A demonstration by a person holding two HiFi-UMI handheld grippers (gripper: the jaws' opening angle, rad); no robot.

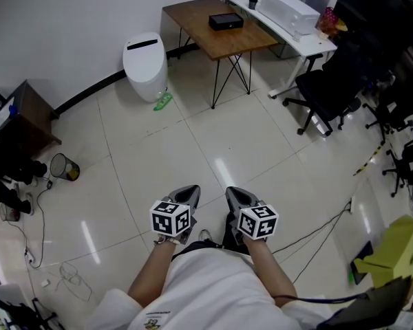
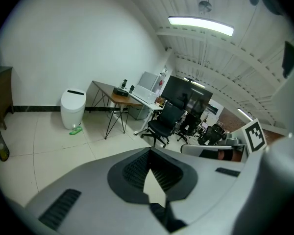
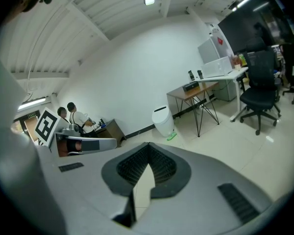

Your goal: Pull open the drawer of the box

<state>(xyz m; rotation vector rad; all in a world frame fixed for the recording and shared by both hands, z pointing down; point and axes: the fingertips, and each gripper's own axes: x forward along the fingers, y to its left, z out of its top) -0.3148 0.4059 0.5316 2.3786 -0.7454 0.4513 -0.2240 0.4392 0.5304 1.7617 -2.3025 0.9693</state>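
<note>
The box is small and black and sits on a brown wooden table far across the room; its drawer cannot be made out from here. It also shows small in the left gripper view and the right gripper view. Both grippers are held close to the person's body, side by side over the floor and far from the box. The left gripper is shut with nothing in it, its tips meeting. The right gripper is likewise shut and empty.
A white bin-like unit stands by the wall left of the table. Right of the table are a white desk and black office chairs. A dark cabinet, a wire basket and floor cables lie around. Two people sit at the far left.
</note>
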